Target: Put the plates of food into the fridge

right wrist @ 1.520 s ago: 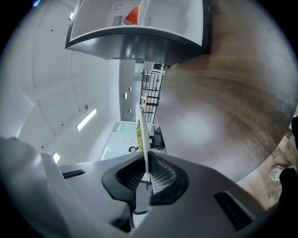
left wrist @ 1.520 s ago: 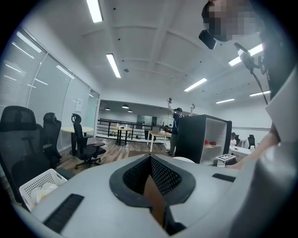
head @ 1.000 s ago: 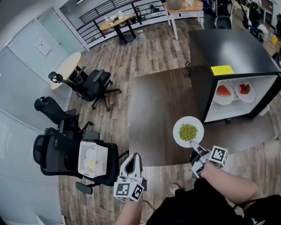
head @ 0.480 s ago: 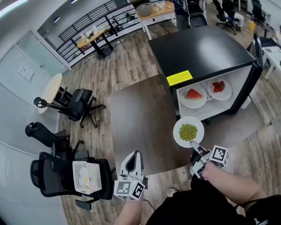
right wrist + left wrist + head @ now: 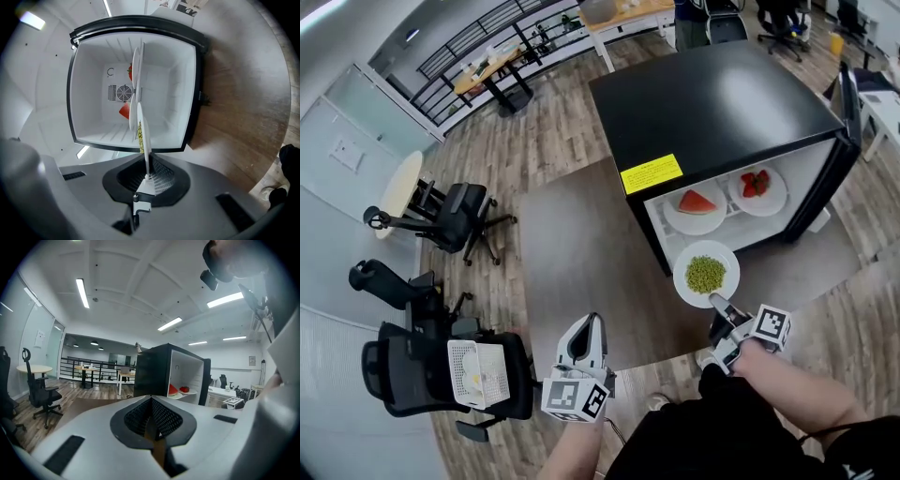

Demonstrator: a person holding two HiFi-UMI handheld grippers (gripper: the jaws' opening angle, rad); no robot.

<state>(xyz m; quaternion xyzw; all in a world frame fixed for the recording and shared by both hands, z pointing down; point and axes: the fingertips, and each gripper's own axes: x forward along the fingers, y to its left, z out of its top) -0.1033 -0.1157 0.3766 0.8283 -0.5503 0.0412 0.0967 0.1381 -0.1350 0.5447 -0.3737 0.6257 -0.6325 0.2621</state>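
Note:
My right gripper (image 5: 716, 303) is shut on the near rim of a white plate of green peas (image 5: 706, 274). It holds the plate level just in front of the open black fridge (image 5: 712, 94). In the right gripper view the pea plate (image 5: 143, 136) shows edge-on, running from the jaws (image 5: 147, 176) toward the white fridge interior (image 5: 93, 93). On the fridge shelf lie a plate of watermelon (image 5: 695, 208) and a plate of strawberries (image 5: 757, 187). My left gripper (image 5: 592, 322) hangs at the lower middle, shut and empty, pointing toward the brown rug.
The fridge door (image 5: 848, 98) stands open at the right. A brown rug (image 5: 572, 253) lies before the fridge. Black office chairs (image 5: 455, 216) stand at the left, one with a white basket (image 5: 475, 373) on its seat. Tables (image 5: 502, 66) line the back railing.
Both grippers have moved toward the fridge. The pea plate, earlier over the rug, now sits right at the fridge's open front. The grip on the plate is unchanged.

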